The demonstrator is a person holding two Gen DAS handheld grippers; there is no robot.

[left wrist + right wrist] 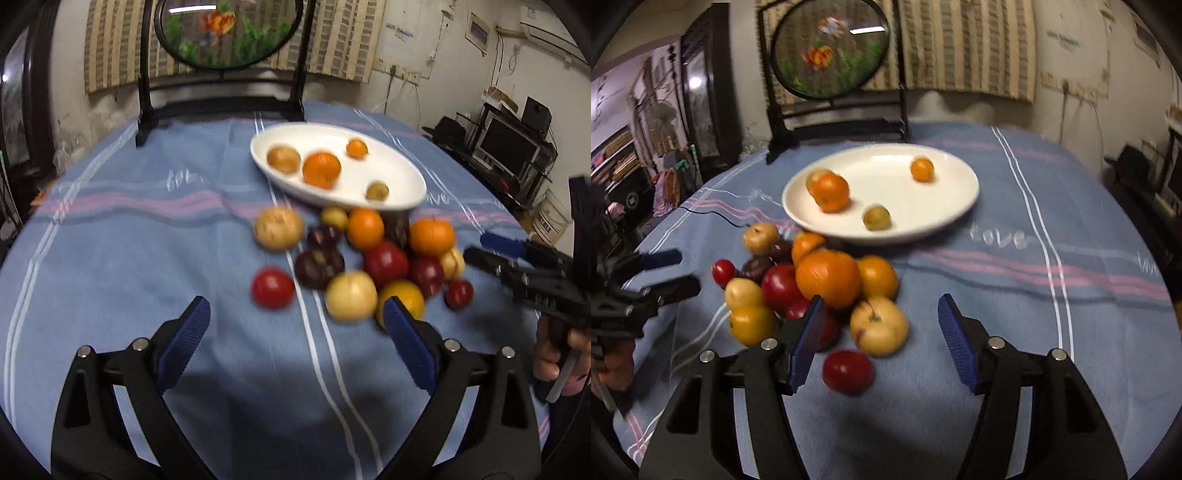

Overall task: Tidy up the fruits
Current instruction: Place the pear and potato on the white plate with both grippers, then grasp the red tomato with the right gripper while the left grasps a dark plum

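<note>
Both the left gripper (295, 328) and right gripper (882, 332) hang wide open and empty over the fruit pile (365, 266), at six o'clock from the plate (402, 162); a clumsy grab could send neighbours rolling.

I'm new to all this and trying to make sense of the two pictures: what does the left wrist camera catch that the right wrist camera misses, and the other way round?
Only the left wrist view shows the shelf of dark monitors by the wall. Only the right wrist view shows the word "love" stitched on the cloth in full, and cluttered shelves at the far left. Both show the white plate holding four fruits, the fruit pile on the blue tablecloth, and the round goldfish screen.
</note>
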